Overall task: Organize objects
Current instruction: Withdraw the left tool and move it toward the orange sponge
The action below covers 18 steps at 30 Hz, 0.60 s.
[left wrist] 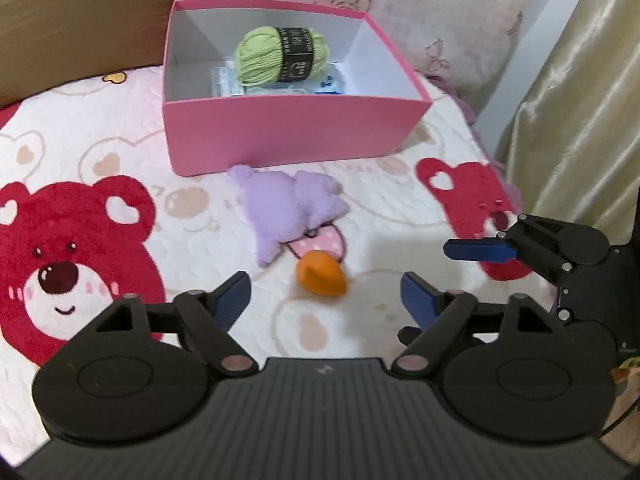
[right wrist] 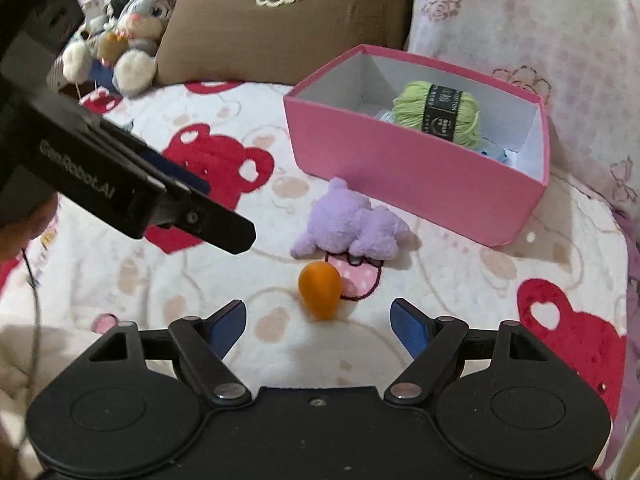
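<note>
A pink box (left wrist: pixel 280 136) (right wrist: pixel 420 184) stands open on the bed, with a green yarn ball (left wrist: pixel 280 54) (right wrist: pixel 440 116) and blue-white packets (left wrist: pixel 228 80) inside. In front of it lie a purple plush toy (left wrist: pixel 288 208) (right wrist: pixel 348 224) and an orange egg-shaped object (left wrist: pixel 320 276) (right wrist: pixel 320 290). My left gripper (left wrist: pixel 326 300) is open and empty, just short of the orange object. My right gripper (right wrist: pixel 318 322) is open and empty, also just short of the orange object. The right gripper shows in the left wrist view (left wrist: pixel 520 248).
The bed cover (left wrist: pixel 120 168) is white with red bears. A brown cushion (right wrist: pixel 280 20) and a grey bunny plush (right wrist: pixel 132 28) lie at the back. A floral pillow (left wrist: pixel 420 12) sits behind the box. A gold curtain (left wrist: pixel 580 100) hangs at right.
</note>
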Tool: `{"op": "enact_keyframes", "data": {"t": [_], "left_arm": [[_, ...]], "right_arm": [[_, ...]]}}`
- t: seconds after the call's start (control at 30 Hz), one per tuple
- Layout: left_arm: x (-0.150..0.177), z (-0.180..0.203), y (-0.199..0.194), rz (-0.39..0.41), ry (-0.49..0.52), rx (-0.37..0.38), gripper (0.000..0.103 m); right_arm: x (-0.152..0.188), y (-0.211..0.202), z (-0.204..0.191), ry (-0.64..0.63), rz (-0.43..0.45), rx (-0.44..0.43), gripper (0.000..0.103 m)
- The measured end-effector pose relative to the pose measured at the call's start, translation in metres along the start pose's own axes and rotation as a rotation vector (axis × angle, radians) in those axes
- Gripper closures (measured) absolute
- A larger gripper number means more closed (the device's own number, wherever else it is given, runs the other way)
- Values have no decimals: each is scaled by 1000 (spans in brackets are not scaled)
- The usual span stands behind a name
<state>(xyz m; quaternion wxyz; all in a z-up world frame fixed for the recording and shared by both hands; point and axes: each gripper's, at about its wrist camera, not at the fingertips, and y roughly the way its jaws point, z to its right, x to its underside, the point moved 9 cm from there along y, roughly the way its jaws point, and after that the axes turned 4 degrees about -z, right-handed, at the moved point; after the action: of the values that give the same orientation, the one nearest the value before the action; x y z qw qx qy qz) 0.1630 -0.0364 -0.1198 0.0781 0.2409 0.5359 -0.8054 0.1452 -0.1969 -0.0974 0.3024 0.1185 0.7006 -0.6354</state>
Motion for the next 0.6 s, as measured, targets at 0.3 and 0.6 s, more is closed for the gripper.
{"op": "enact_keyframes", "data": {"t": [0.3, 0.6], "left_arm": [[10, -16, 39, 47, -79, 31, 13], [17, -13, 71, 90, -51, 33, 14]], "right_arm": [[8, 34, -11, -160, 122, -5, 20], [10, 79, 0, -151, 105, 42, 19]]}}
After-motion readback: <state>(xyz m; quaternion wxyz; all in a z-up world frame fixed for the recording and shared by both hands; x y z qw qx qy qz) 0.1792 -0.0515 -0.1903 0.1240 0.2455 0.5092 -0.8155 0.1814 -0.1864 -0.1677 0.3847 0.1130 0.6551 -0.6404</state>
